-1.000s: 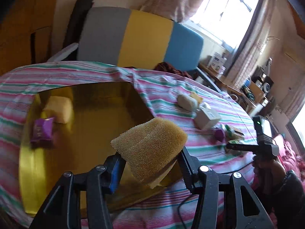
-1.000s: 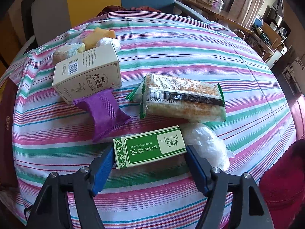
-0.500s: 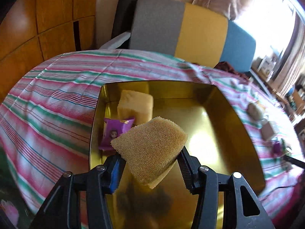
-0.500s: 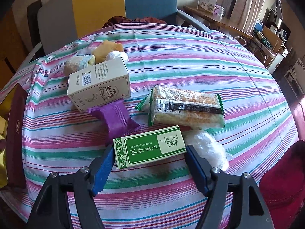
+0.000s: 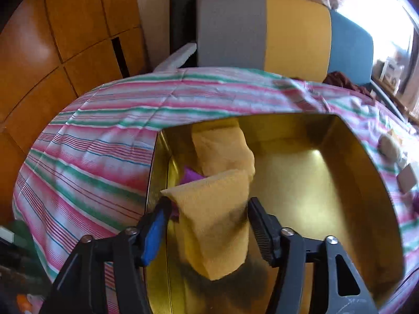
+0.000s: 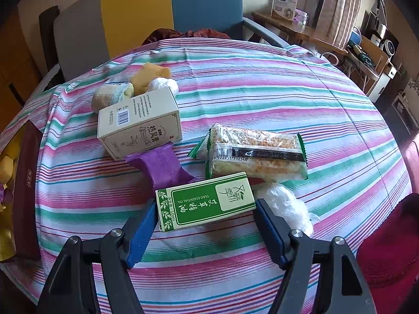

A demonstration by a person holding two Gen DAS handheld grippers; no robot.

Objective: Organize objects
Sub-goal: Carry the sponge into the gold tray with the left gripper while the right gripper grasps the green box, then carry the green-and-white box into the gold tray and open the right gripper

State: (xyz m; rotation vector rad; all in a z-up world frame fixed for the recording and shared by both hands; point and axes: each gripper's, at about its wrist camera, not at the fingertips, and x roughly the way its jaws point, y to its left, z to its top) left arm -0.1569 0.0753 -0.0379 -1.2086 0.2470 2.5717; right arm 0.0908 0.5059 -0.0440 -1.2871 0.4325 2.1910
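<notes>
Striped cloth in pink, green and white covers the bench [image 6: 262, 99], with a grey, yellow and blue chair back [image 5: 275, 31] behind it and wooden panelling at the left. On the cloth in the left wrist view sits a gold tin [image 5: 366, 183], and over its near left corner the left gripper [image 5: 207, 209] hangs tilted downward, its fingers [image 5: 154, 225] opening; a tan sponge [image 5: 217, 219] stands between them, the left pad apart from it, contact on the right side unclear. Deeper in the tin lie a yellow sponge block [image 5: 222, 149] and a purple packet [image 5: 192, 176], partly hidden behind the tan sponge. In the right wrist view the right gripper [image 6: 205, 210] holds a green and white box [image 6: 204, 201] end to end just above the cloth, fingers clenched on its short sides. Beyond it lie a purple wrapper [image 6: 162, 167], a white carton [image 6: 141, 120], a snack bar in clear wrap [image 6: 256, 154] and a crumpled clear plastic wad [image 6: 285, 206], the wad just beside the right finger.
</notes>
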